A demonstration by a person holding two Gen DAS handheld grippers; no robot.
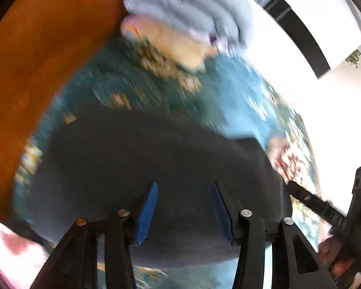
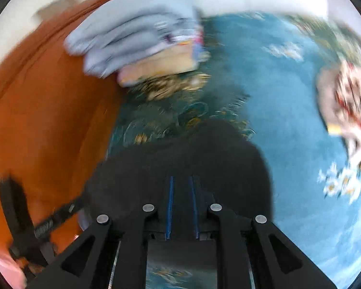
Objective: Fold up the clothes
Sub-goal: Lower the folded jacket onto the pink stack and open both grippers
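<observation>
Dark garment lies flat on the blue patterned bedspread, right under both my grippers; right wrist view shows it too. Looks like soft, thin cloth, light and limp, no stiffness, so it should drape and sag wherever it isn't held. Probably not slippery on the spread. Best hold, I'd judge: pinch an edge or corner, one gripper on each side, not the middle. In the left view its long axis runs side to side across the frame, with one squared corner toward the right; blur hides which end is which.

My left gripper has its blue pads well apart, nothing pinched, garment only beneath them: let go. My right gripper shows pads almost together with a thin gap; I see no cloth clamped there, so nearly closed and empty as far as I can tell.

Farther out: stack of folded clothes, light grey on top, near the orange bed edge. A floral garment lies well apart, off to the right. Everything motion-blurred.
</observation>
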